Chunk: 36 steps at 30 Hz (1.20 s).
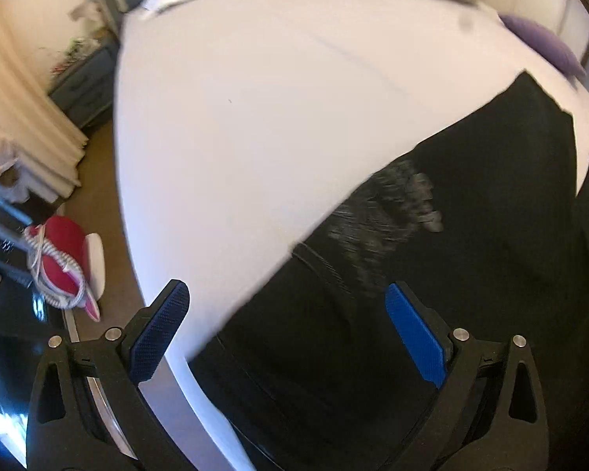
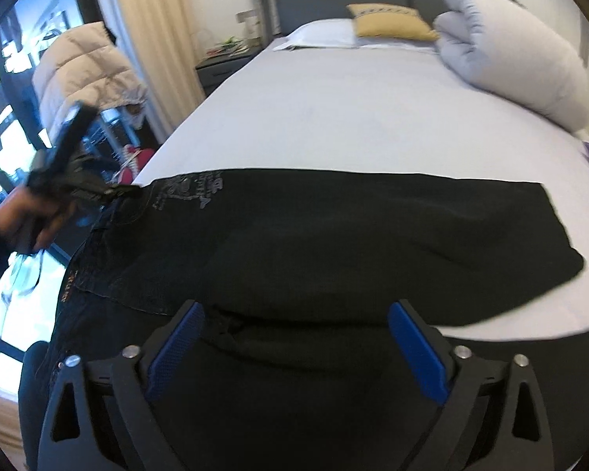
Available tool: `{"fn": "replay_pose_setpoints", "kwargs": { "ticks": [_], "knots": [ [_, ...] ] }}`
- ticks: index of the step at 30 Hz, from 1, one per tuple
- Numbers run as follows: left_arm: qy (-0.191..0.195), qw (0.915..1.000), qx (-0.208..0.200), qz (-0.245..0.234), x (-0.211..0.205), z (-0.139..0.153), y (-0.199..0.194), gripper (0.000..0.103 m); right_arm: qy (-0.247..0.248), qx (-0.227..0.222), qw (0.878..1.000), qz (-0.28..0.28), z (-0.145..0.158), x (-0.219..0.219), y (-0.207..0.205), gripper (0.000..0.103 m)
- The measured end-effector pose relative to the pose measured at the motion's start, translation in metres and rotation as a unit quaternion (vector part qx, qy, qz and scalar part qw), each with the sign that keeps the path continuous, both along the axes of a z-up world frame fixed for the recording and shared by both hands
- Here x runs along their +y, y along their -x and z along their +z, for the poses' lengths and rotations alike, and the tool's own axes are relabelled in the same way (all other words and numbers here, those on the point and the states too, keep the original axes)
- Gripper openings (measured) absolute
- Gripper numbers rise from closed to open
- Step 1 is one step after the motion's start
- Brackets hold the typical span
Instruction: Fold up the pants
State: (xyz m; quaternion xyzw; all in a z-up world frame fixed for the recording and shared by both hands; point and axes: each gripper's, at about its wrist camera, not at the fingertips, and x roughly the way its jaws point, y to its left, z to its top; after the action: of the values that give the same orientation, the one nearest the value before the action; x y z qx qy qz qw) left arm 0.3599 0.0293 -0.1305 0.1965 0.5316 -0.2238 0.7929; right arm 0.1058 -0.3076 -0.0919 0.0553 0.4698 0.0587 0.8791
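Observation:
Black pants with a grey print near the waist lie spread across the white bed, waist at the left, legs to the right. In the left wrist view the pants fill the lower right. My left gripper is open and empty above the waist corner at the bed's edge; it also shows in the right wrist view, blurred, held in a hand. My right gripper is open and empty over the near pant leg.
A rolled white duvet, a yellow cushion and a white pillow lie at the bed's head. A purple item is at the right edge. A red shoe, curtain and nightstand stand left of the bed.

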Motion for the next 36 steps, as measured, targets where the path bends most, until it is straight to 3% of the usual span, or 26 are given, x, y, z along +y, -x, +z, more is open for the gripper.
{"fn": "replay_pose_setpoints", "kwargs": {
  "ticks": [5,10,12,17,19,23,27,32,36],
  "knots": [
    [0.016,0.9974,0.068,-0.019,0.009,-0.031,-0.049,0.097,-0.026,0.017,0.999,0.032,-0.016,0.001,-0.017,0.083],
    [0.030,0.9910,0.121,-0.050,0.001,-0.055,-0.066,0.095,-0.031,0.021,0.998,0.058,-0.024,0.007,-0.027,0.076],
    [0.023,0.9897,0.123,-0.069,-0.003,-0.059,-0.065,0.085,-0.032,0.021,0.997,0.071,-0.023,0.009,-0.033,0.072],
    [0.039,0.9875,0.136,-0.070,-0.005,-0.061,-0.077,0.042,-0.019,0.009,0.993,0.113,-0.013,0.019,-0.054,0.067],
    [0.049,0.9882,0.133,-0.059,-0.003,-0.059,-0.079,0.029,-0.015,-0.002,0.991,0.134,-0.007,0.025,-0.064,0.066],
    [0.063,0.9937,0.084,-0.038,0.001,-0.045,-0.071,0.010,0.015,-0.009,0.983,0.185,0.002,0.038,-0.093,0.059],
    [0.067,0.9971,0.011,-0.035,0.001,-0.026,-0.040,0.005,0.043,0.002,0.972,0.233,0.003,0.048,-0.133,0.058],
    [0.040,0.9950,-0.073,-0.057,-0.002,-0.012,0.014,0.004,0.071,0.029,0.960,0.270,-0.011,0.059,-0.174,0.058],
    [0.043,0.9920,-0.104,-0.058,-0.001,-0.007,0.037,0.004,0.095,0.045,0.947,0.305,-0.023,0.067,-0.194,0.058]
  ]
}}
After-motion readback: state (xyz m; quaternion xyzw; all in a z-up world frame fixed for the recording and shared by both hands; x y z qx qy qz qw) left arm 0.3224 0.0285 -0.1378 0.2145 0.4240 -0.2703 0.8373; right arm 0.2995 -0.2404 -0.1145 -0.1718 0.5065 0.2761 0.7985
